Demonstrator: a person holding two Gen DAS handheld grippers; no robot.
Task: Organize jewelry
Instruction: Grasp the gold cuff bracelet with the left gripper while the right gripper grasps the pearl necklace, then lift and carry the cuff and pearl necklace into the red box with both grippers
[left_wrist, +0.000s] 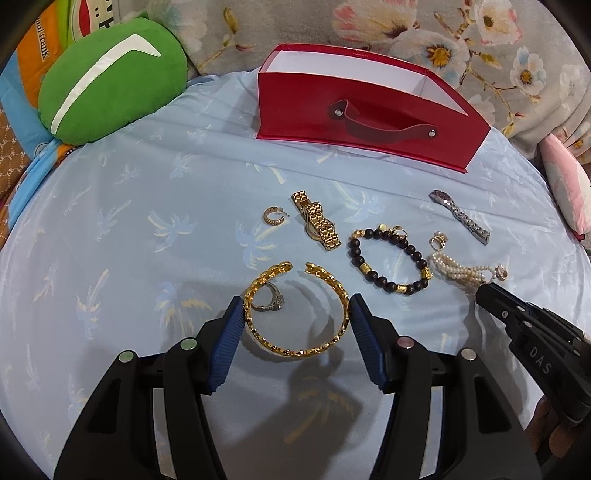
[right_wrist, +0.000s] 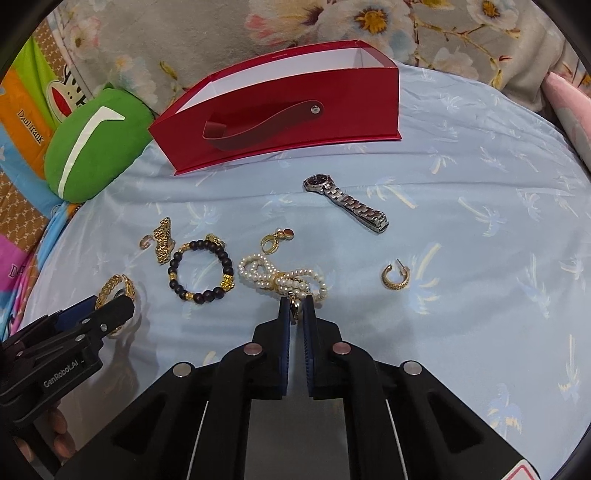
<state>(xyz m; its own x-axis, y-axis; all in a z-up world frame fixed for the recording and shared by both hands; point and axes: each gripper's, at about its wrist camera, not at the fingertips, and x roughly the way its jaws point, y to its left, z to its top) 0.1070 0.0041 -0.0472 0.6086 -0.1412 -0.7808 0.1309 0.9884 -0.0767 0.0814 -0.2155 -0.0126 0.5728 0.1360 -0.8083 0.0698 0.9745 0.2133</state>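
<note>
Two watches (right_wrist: 345, 201), three bracelets (right_wrist: 201, 269), one red box (right_wrist: 280, 110)

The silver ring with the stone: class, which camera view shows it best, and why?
The left wrist view. There the silver ring lies in plain sight inside the open gold bangle, between the spread left tongs. In the right wrist view the left tongs cover that spot, so the ring cannot be made out.
</note>
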